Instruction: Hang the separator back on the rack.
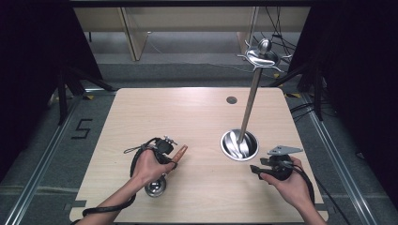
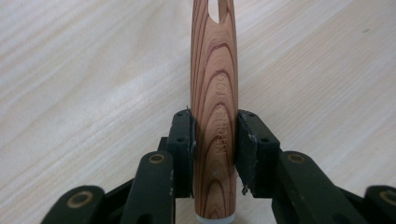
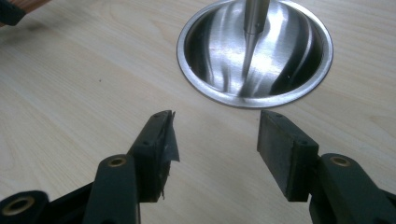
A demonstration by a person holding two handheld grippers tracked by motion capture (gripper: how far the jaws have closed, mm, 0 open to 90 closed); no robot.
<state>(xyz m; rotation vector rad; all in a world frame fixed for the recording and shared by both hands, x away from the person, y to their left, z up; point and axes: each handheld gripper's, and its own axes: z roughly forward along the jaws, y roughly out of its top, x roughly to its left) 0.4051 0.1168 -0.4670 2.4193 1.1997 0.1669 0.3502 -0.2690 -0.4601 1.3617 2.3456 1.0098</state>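
My left gripper (image 1: 172, 158) is shut on the wooden handle (image 1: 181, 152) of a utensil, low over the table's near left. The utensil's round metal end (image 1: 155, 187) shows below the hand. In the left gripper view the striped wooden handle (image 2: 215, 107) stands upright between both pads (image 2: 183, 140), and a slot shows at its far end. A steel stand has a dish base (image 1: 228, 147), a tall pole (image 1: 250, 101) and hooks at the top (image 1: 263, 56). My right gripper (image 1: 256, 169) is open and holds nothing, just right of the dish. In the right gripper view the gripper (image 3: 215, 140) faces the dish rim (image 3: 299, 84).
The light wooden table (image 1: 197, 117) has a round cable hole (image 1: 232, 100) near its far edge. Black curtains flank both sides, and cables lie on the floor beyond the table (image 1: 277, 28). A corner of the left gripper (image 3: 11, 11) shows at the top left of the right gripper view.
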